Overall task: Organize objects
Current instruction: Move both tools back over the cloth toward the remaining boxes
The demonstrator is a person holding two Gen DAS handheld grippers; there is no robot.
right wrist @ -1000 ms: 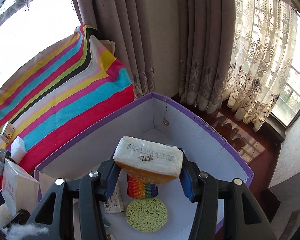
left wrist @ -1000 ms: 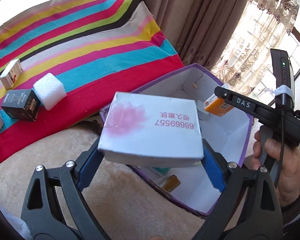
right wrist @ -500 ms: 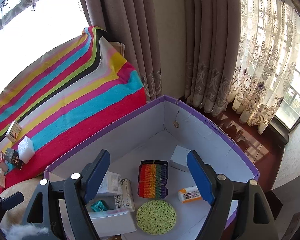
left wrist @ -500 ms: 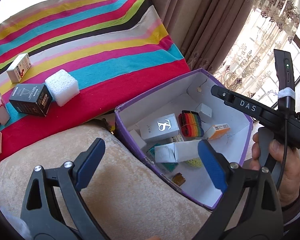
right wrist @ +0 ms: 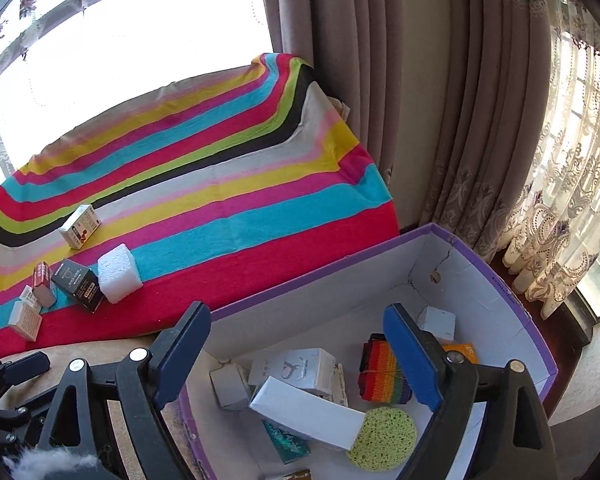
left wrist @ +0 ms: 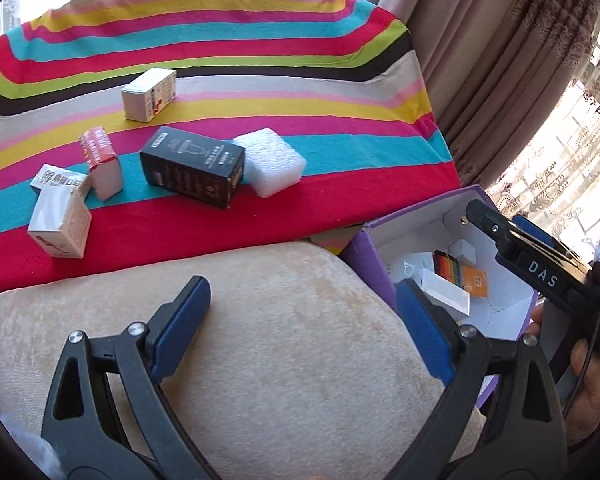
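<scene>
In the right wrist view, the right tongs' blue pad (right wrist: pixel 410 358) hides part of the rainbow-striped knitted cloth (right wrist: pixel 382 372) and most of the small orange carton (right wrist: pixel 462 350), while a gold-brown item (right wrist: pixel 290 475) is cut off at the frame's bottom edge.

Left gripper (left wrist: pixel 300 312): black plastic arms with triangular cut-outs, silver screws at joints, blue ribbed pads (left wrist: pixel 424 332) on fingertips. Right gripper (right wrist: pixel 296 344): same build, black frame, blue pads, silver screws. From left view, right tool's black body marked "DAS" in white letters, thin black cable down its side, white tape band, hand (left wrist: pixel 592 368) on handle, dark sleeve cuff (left wrist: pixel 596 440).
</scene>
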